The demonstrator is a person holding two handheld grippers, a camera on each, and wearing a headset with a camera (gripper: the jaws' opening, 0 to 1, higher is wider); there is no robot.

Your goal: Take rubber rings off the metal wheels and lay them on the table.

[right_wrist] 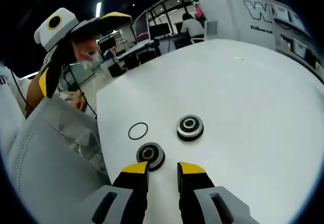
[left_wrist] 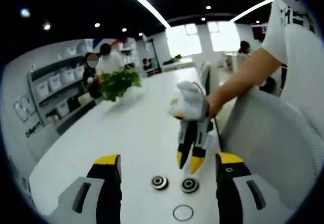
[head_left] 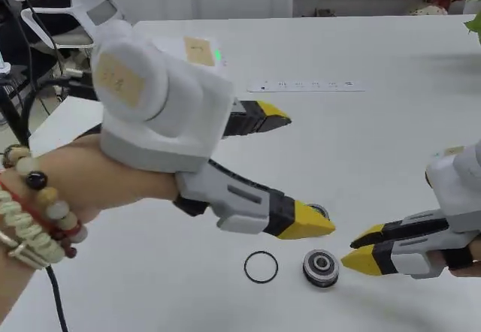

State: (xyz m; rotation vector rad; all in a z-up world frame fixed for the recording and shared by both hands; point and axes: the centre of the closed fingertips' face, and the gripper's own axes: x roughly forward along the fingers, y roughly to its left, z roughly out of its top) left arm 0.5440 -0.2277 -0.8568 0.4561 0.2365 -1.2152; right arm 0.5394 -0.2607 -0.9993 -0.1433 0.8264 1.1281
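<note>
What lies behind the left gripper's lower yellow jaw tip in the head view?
A metal wheel: its far edge peeks past the tip of the left gripper, the rest covered. The right gripper view shows that wheel whole.

Loose black ring [right_wrist: 138,131] beside two wheels [right_wrist: 190,127]

Green plant [left_wrist: 119,82], power strip [head_left: 304,86]
</note>
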